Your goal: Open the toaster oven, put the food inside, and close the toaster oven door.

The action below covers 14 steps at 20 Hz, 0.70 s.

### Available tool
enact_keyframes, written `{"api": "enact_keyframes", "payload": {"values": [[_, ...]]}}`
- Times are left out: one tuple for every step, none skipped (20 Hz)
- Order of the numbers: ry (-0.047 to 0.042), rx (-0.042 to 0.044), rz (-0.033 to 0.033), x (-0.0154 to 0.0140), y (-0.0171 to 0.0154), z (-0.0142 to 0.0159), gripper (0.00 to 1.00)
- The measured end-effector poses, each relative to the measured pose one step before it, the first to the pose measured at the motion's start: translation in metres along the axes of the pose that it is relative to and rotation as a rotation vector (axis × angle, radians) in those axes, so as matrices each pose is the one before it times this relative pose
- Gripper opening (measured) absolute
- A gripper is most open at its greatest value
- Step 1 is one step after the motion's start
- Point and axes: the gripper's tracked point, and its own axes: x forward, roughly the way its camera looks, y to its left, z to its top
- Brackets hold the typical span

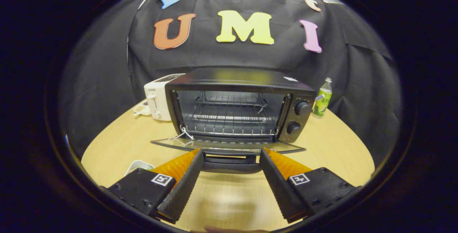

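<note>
A black toaster oven (pixel 236 82) stands on the wooden table (pixel 332 147) just ahead of my fingers. Its glass door (pixel 229 146) lies folded down flat, and the door's handle (pixel 230 163) sits between my fingertips. Inside, a wire rack (pixel 229 120) shows with nothing on it. My gripper (pixel 230 152) is open, fingers spread to either side of the handle without pressing on it. A white object (pixel 137 165) peeks out beside my left finger; I cannot tell what it is.
A white toaster (pixel 157 98) stands to the left of the oven, with a small plate (pixel 141 109) beside it. A green bottle (pixel 322 98) stands to the oven's right. Two knobs (pixel 298 118) sit on the oven's right front panel.
</note>
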Motion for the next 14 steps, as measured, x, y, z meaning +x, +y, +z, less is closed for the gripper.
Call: {"api": "enact_keyframes", "payload": {"values": [[0.01521,-0.00569,-0.00034,0.00000,0.00015,-0.00797,1.00],[0.01941,-0.00465,0.00092,0.00021,-0.00006,-0.00926,1.00],[0.02239,0.00446,0.00281,0.00101,-0.00034,-0.01028,1.00],[0.02721,0.01566,0.00610,0.00240,-0.00003,-0.01159,1.00],[0.03516,0.01872,0.00972,0.00355,-0.00019,-0.01146,1.00],[0.02589,0.02227,0.00237,0.00235,-0.00210,-0.00847,1.00],[0.00767,0.02633,-0.00349,0.00140,-0.00444,-0.00256,1.00],[-0.00656,0.02112,0.00400,0.00191,-0.00148,0.00171,1.00],[0.00051,0.01077,0.00356,-0.00263,-0.00126,0.00159,1.00],[0.00302,0.00281,0.00323,-0.00267,-0.00034,-0.00002,1.00],[-0.00106,-0.00480,0.01249,-0.00334,0.00254,0.00177,1.00],[-0.00483,-0.00766,0.00848,-0.00407,0.00199,0.00287,1.00],[-0.00415,-0.00567,0.00149,-0.00450,0.00068,0.00264,1.00],[-0.00122,-0.00387,-0.00035,-0.00306,0.00016,0.00125,1.00]]}}
